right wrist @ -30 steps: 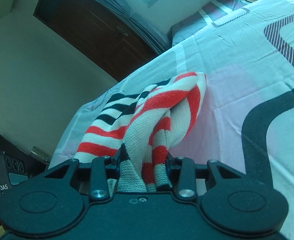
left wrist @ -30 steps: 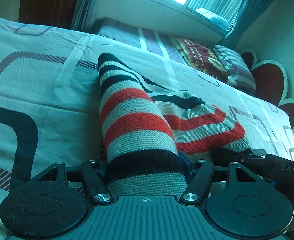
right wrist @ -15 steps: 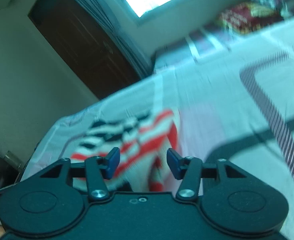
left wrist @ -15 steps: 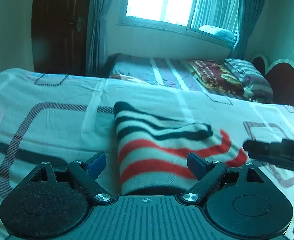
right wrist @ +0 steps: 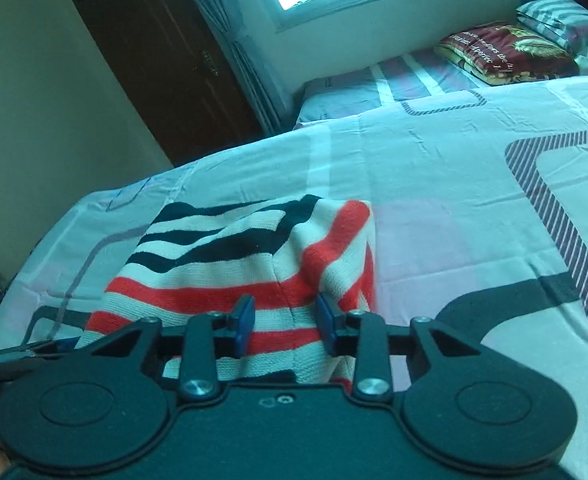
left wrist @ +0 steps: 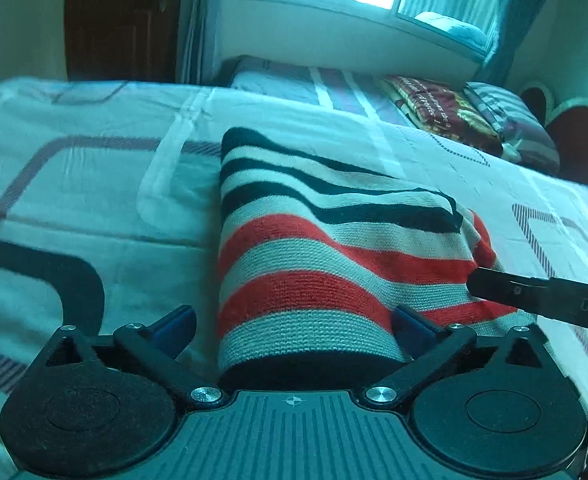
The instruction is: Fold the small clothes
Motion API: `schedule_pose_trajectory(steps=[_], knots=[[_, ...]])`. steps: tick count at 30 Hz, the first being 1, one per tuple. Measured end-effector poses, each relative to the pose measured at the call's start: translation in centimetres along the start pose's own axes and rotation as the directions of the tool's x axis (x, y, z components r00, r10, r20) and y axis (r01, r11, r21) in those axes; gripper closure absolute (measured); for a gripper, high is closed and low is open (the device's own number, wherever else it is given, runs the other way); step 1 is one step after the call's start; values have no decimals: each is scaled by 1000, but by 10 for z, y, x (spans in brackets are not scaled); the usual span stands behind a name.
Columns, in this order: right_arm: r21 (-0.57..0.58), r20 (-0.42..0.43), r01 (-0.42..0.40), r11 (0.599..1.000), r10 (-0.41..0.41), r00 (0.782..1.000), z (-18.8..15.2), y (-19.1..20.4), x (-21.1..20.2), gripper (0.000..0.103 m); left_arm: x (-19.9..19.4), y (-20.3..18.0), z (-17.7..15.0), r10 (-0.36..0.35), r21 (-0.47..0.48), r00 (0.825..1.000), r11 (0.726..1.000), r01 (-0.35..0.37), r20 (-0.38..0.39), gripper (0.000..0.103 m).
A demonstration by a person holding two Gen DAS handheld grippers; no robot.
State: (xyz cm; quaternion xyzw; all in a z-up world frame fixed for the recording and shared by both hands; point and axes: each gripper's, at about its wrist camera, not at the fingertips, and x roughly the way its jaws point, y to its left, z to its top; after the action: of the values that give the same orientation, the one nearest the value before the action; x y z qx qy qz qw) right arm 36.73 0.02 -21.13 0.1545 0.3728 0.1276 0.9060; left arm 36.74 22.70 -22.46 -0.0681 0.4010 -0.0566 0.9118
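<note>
A small knitted garment with red, black and cream stripes (left wrist: pixel 326 248) lies folded on the bed; it also shows in the right wrist view (right wrist: pixel 230 264). My left gripper (left wrist: pixel 294 326) is open, its jaws wide apart on either side of the garment's near edge, holding nothing. My right gripper (right wrist: pixel 284 322) is open just over the garment's near right part. The right gripper's finger (left wrist: pixel 534 296) pokes in from the right in the left wrist view, at the garment's right edge.
The bed sheet (right wrist: pixel 454 208) is pale with dark curved and striped bands. A second bed (left wrist: pixel 334 84) with a dark red folded blanket (right wrist: pixel 506 52) and pillows stands behind, under a window. A dark wooden door (right wrist: pixel 162 68) is at the back left.
Both grippers were shut on the garment's edge a second ago and have let go. The garment has dropped flat onto the bed. Both grippers have drawn back slightly.
</note>
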Motion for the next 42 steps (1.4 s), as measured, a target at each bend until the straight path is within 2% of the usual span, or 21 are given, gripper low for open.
schedule_pose_trajectory(steps=[2,4,8,11,14,15,18,20,23,25,29,30,31,35,39,42], knots=[[9,6,-1,1000,1,1000,2,5,-11,65,-8,-3,0,24,7,1000,1000,-24,4,0],[20,50,-15,1000,14,999,1,9,-28,61,-20,-7,-1,33,27,999,999,-34,18,0],[-20,105,-41,999,42,994,-12,25,-61,60,-45,-7,-8,17,36,1000,999,-18,24,0],[-14,73,-25,1000,26,997,-28,28,-65,61,-56,-4,-17,15,38,1000,999,-16,12,0],[25,29,32,999,-32,999,-44,19,-56,65,-62,-2,-29,3,35,1000,999,-3,-2,0],[23,22,50,998,-51,998,-48,17,-53,68,-63,-2,-33,3,37,1000,999,-2,-8,0],[26,30,76,997,-77,997,-52,20,-56,68,-70,0,-39,2,28,1000,1000,-2,-16,0],[30,30,104,994,-105,994,-50,28,-66,62,-80,-1,-41,1,45,1000,999,-1,-8,0],[59,70,64,996,-68,995,-56,35,-93,52,-100,-1,-42,-6,62,1000,998,5,16,0],[59,86,57,997,-62,994,-62,40,-112,38,-114,-4,-43,-17,68,1000,998,15,19,0],[66,90,30,997,-36,995,-74,49,-145,32,-144,-9,-47,-13,88,999,996,10,31,0],[72,85,24,997,-30,996,-77,50,-154,25,-153,-11,-49,-7,98,999,995,4,36,0],[75,80,16,997,-22,997,-80,51,-162,19,-161,-12,-51,3,102,999,995,-7,39,0],[56,89,-29,998,23,996,-90,57,-201,9,-198,-21,-63,74,118,996,990,-79,47,0],[48,112,-63,997,58,992,-101,58,-236,6,-237,-39,-81,200,162,978,965,-207,63,0],[24,115,-85,996,82,990,-109,56,-255,6,-273,-49,-94,197,161,972,963,-216,128,0]])
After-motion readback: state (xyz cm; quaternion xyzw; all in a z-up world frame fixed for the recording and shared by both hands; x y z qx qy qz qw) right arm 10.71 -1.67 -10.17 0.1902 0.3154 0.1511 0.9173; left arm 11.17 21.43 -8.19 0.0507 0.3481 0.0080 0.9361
